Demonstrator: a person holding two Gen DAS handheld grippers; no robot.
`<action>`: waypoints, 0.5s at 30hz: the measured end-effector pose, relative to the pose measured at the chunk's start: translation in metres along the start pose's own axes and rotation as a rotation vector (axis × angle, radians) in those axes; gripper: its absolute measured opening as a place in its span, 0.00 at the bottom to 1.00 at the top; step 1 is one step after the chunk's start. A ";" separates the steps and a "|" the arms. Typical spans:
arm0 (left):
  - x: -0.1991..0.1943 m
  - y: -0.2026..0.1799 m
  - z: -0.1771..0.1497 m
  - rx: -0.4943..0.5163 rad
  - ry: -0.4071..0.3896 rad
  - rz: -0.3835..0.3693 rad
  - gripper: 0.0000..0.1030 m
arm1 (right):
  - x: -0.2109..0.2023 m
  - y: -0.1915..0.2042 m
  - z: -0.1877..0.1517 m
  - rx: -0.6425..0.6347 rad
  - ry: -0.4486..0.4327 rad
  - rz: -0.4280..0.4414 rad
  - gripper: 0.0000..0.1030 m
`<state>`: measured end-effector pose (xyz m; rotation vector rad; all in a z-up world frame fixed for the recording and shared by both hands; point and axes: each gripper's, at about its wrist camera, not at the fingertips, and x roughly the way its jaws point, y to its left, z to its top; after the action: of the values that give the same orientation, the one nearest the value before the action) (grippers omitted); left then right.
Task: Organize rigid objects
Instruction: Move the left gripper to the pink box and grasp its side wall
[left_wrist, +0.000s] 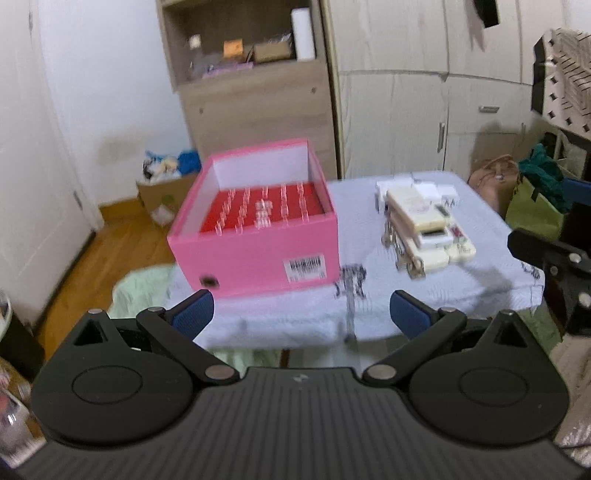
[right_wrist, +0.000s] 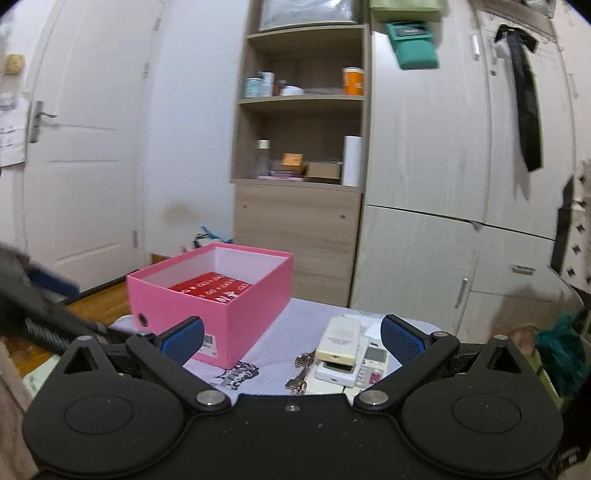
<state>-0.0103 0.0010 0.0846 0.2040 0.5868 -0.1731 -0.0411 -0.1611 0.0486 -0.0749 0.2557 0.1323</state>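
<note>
A pink box (left_wrist: 258, 258) (right_wrist: 236, 314) with a red patterned lining stands open on the left of a cloth-covered table (left_wrist: 369, 310). To its right lies a heap of cream and white remote controls (left_wrist: 424, 221) (right_wrist: 340, 339), white chargers (left_wrist: 428, 188) and metal keys (left_wrist: 402, 254) (right_wrist: 301, 376). My left gripper (left_wrist: 301, 314) hovers open before the table's near edge, nothing between its blue pads. My right gripper (right_wrist: 291, 338) is open too, just short of the remotes and keys. The right gripper's black body (left_wrist: 554, 266) shows at the left wrist view's right edge.
A wooden shelf unit (right_wrist: 299, 155) with jars and boxes and a pale wardrobe (right_wrist: 443, 184) stand behind the table. A white door (right_wrist: 85, 147) is at the left. A cardboard box (left_wrist: 162, 195) sits on the wooden floor. Bags (left_wrist: 532, 199) crowd the table's right side.
</note>
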 end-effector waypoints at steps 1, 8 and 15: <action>-0.003 0.003 0.006 0.005 -0.014 -0.013 1.00 | 0.002 -0.005 0.006 0.006 0.002 -0.001 1.00; 0.001 0.009 0.059 0.055 -0.010 -0.012 1.00 | 0.058 -0.047 0.066 0.138 0.216 0.225 1.00; 0.028 0.005 0.111 0.041 0.049 -0.035 1.00 | 0.164 -0.086 0.081 0.343 0.537 0.344 0.97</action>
<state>0.0728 -0.0239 0.1595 0.2385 0.6365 -0.2144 0.1483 -0.2194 0.0895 0.2810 0.8241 0.4097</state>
